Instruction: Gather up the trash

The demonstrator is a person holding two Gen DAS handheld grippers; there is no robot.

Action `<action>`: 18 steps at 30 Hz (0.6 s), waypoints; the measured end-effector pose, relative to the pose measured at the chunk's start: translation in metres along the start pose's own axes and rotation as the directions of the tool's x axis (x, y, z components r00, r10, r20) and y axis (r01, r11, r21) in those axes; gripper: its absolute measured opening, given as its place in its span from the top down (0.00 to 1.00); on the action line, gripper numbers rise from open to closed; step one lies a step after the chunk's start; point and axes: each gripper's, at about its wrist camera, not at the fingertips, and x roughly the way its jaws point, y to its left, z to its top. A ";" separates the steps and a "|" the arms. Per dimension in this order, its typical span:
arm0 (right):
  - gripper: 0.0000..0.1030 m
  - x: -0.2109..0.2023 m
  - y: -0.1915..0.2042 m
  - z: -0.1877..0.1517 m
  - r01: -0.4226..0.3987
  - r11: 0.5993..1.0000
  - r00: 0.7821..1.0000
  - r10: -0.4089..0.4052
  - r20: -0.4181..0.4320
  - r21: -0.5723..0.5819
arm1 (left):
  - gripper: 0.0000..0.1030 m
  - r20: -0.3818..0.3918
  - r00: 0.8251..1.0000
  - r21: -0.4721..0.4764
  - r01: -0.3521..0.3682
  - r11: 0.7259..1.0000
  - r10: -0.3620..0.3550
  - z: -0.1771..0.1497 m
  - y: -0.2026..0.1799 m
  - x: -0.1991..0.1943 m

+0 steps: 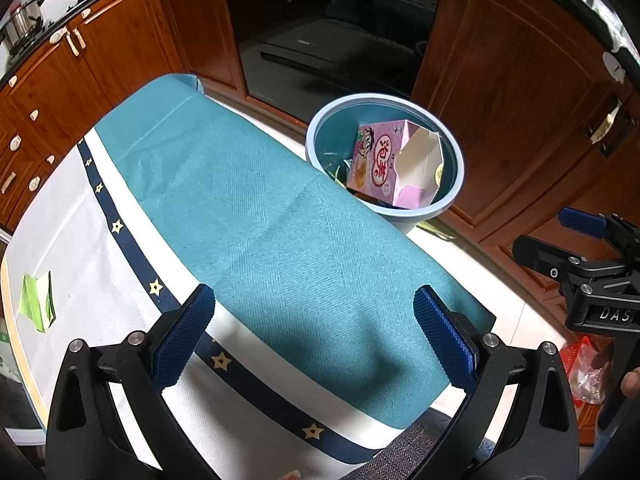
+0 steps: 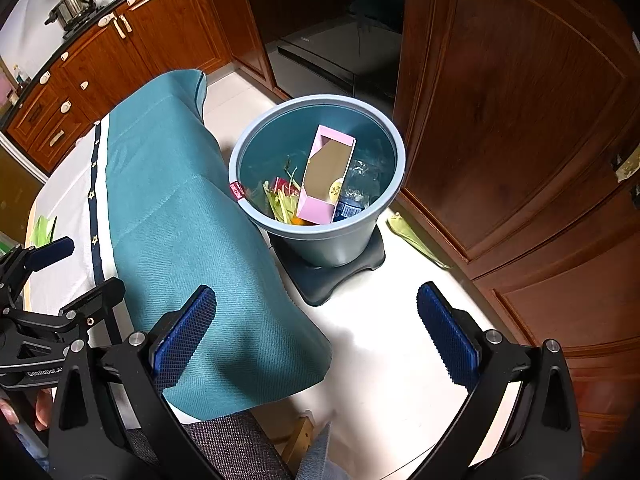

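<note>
A blue-grey trash bin stands on the floor beside the table, holding a pink carton, green scraps and a plastic bottle. In the left wrist view the bin and carton lie past the table's far edge. A green wrapper lies on the white cloth at the table's left, also seen as a green wrapper. My left gripper hovers open over the teal cloth, holding nothing. My right gripper is open and empty, near the bin.
A teal cloth drapes over the table edge. A green scrap lies on the floor by the wooden cabinets. The bin rests on a black base. A grey chair back is close below. A red packet shows by a hand.
</note>
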 end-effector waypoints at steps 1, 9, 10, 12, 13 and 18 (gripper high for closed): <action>0.06 -0.001 0.000 0.000 0.000 1.000 1.000 0.000 0.001 0.001 | 0.04 0.001 1.000 0.002 -0.003 1.000 0.003 0.000 0.000 0.000; 0.06 -0.002 0.001 0.000 0.003 1.000 1.000 -0.003 -0.001 -0.002 | 0.04 0.003 1.000 0.008 -0.011 1.000 0.011 -0.001 -0.003 0.000; 0.06 -0.002 0.001 0.000 0.002 1.000 1.000 -0.002 -0.001 -0.001 | 0.04 0.003 1.000 0.007 -0.012 1.000 0.012 -0.001 -0.003 0.000; 0.06 -0.002 0.001 0.000 0.002 1.000 1.000 -0.002 -0.002 -0.002 | 0.04 0.003 1.000 0.007 -0.012 1.000 0.012 -0.001 -0.003 0.000; 0.06 -0.002 0.002 0.000 0.002 1.000 1.000 -0.002 -0.002 -0.004 | 0.04 0.002 1.000 0.007 -0.012 1.000 0.012 -0.001 -0.003 0.000; 0.06 -0.001 0.002 0.001 0.003 1.000 1.000 -0.003 -0.003 -0.006 | 0.04 -0.002 1.000 0.009 -0.014 1.000 0.014 -0.002 -0.003 0.000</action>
